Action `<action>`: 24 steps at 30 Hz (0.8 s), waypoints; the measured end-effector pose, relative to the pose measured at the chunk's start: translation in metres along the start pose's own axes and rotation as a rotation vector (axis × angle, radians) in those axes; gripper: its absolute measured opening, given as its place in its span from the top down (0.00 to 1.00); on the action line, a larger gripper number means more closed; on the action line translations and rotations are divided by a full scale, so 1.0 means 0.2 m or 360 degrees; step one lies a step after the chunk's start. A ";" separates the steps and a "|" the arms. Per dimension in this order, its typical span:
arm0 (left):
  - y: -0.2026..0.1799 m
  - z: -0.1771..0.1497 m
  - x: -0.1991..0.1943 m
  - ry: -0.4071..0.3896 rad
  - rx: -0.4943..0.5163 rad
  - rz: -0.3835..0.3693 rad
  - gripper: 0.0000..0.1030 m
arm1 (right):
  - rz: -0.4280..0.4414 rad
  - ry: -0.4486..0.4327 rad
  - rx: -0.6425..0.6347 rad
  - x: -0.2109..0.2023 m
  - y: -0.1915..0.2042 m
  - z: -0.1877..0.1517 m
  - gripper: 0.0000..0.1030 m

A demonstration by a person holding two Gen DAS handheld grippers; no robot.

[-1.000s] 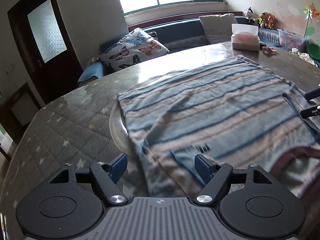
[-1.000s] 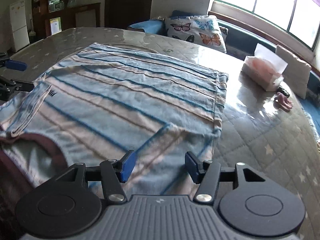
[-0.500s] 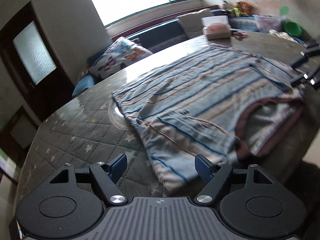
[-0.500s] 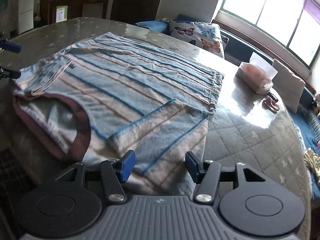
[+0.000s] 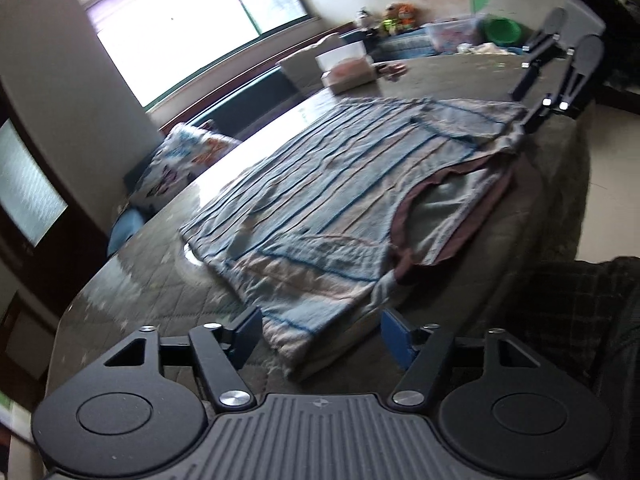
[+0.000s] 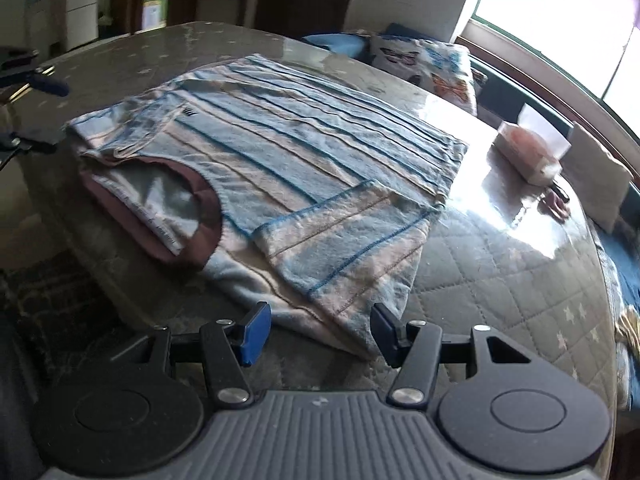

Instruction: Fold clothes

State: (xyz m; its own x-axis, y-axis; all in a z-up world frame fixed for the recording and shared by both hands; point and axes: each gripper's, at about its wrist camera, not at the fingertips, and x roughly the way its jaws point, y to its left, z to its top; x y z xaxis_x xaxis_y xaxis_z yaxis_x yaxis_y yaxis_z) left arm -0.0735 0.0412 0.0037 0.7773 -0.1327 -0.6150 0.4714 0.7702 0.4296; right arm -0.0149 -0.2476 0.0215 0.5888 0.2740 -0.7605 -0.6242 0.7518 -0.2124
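Note:
A blue, pink and white striped shirt [image 5: 344,184] with a maroon collar lies flat on the round table, both sleeves folded in over its body; the same shirt [image 6: 280,152] fills the right wrist view. My left gripper [image 5: 322,330] is open just off the shirt's near folded shoulder, holding nothing. My right gripper [image 6: 320,330] is open at the other folded sleeve's edge, also holding nothing. Across the shirt, the right gripper [image 5: 532,108] shows at the far shoulder in the left wrist view. The left gripper's blue fingers [image 6: 48,84] show at the left edge of the right wrist view.
The table [image 6: 500,264] has a quilted star-print cover under glass. A tissue box [image 6: 532,152] and a small pink item [image 6: 556,200] sit near its far side. A bench with a butterfly cushion [image 6: 424,64] runs under the window. A dark checked cloth [image 5: 580,312] lies off the table's edge.
Both grippers have pulled back from the shirt and risen, so more of the collar and table edge shows. Both stayed open. The shirt lies as it did.

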 end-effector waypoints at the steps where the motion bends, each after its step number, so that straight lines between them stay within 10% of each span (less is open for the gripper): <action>1: -0.01 0.00 0.00 -0.0009 0.0022 -0.0013 0.39 | 0.0006 0.0000 -0.0022 0.00 0.00 0.00 0.46; 10: -0.02 0.01 0.09 0.0054 0.0188 -0.0148 0.53 | 0.0059 0.0034 -0.0066 0.06 -0.03 -0.01 0.48; 17: 0.03 0.02 0.15 0.0097 0.0191 -0.0239 0.60 | 0.0110 0.0048 -0.0026 0.07 -0.06 0.00 0.72; 20: 0.04 0.02 0.16 0.0106 0.0167 -0.0240 0.89 | 0.0115 0.0051 -0.0010 0.08 -0.07 0.01 0.85; 24: 0.05 0.03 0.17 0.0117 0.0135 -0.0241 0.91 | 0.0108 0.0048 0.0011 0.08 -0.09 0.03 0.87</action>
State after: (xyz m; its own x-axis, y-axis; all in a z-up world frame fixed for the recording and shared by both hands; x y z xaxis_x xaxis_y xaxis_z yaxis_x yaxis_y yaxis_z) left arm -0.0409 0.0407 -0.0096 0.6635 -0.1947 -0.7223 0.6167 0.6890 0.3807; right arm 0.0081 -0.2531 0.0160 0.5297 0.3063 -0.7910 -0.6585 0.7362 -0.1559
